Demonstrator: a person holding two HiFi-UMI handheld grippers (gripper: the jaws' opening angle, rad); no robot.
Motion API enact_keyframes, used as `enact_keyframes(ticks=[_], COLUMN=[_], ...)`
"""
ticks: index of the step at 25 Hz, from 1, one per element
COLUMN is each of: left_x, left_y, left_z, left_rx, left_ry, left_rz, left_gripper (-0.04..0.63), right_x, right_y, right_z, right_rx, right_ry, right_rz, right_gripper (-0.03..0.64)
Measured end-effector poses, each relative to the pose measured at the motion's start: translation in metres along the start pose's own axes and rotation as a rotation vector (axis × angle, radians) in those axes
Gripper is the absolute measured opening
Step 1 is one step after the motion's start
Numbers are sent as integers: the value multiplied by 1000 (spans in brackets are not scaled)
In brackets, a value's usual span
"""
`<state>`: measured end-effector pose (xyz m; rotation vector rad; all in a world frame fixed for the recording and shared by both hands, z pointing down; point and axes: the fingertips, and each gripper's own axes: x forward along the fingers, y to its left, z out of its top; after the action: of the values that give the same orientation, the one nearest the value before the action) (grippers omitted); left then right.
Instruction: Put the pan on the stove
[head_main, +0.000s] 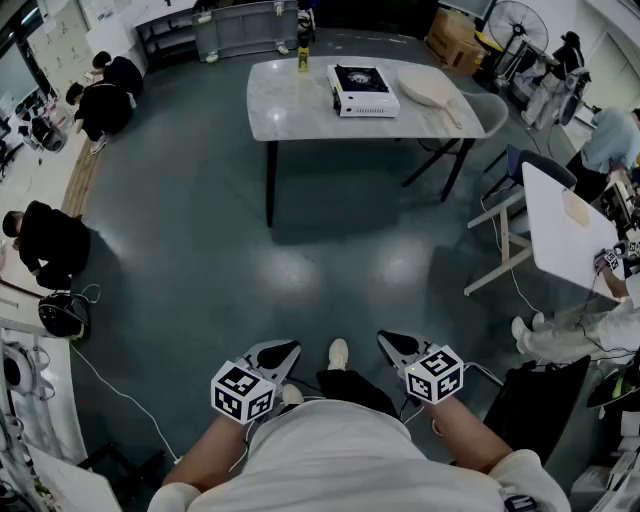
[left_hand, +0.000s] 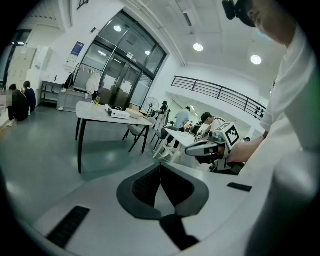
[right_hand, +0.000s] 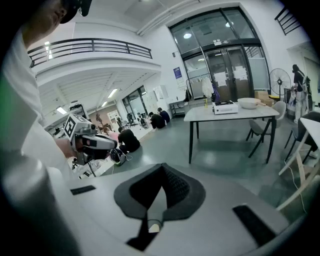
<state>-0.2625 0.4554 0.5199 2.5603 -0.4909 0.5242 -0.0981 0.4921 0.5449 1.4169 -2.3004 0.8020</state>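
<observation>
Hanging low over the floor, left gripper (head_main: 284, 351) and right gripper (head_main: 391, 343) keep jaws closed, empty; pan (head_main: 427, 87) lies beside stove (head_main: 363, 90) on the far desk (head_main: 290, 100).

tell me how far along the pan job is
Done: nothing yet; the pan lies on the table beside the stove, not on it. In hand: nothing; the left gripper and right gripper are both shut and empty, down by the person's body, far from the table. Left: walk over, grip the pan, set it on the stove.
</observation>
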Motion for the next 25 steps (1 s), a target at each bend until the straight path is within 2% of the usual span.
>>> enact_keyframes(ticks=[4,10,16,20,25], left_x=[47,105,164,185,222], left_y=[-5,-4,-7,16,63], left_z=[51,109,145,161,188], left_rx=[52,119,136,129,128], left_ry=[-20,-8,-13,6,10], left_rz=[-10,2,-38,-39,-72], left_gripper=[18,18,18,18,18], right_x=[3,3,9,24,47], right_y=[-48,-109,-165,-194,-240], right_z=[32,72,78,95,121], right_rx=[-19,-32,8,36,62], right_ry=[-20,-67,-72,-78,-77], right_rz=[2,19,13,-2,-64], right_gripper=[8,7,9,36,58])
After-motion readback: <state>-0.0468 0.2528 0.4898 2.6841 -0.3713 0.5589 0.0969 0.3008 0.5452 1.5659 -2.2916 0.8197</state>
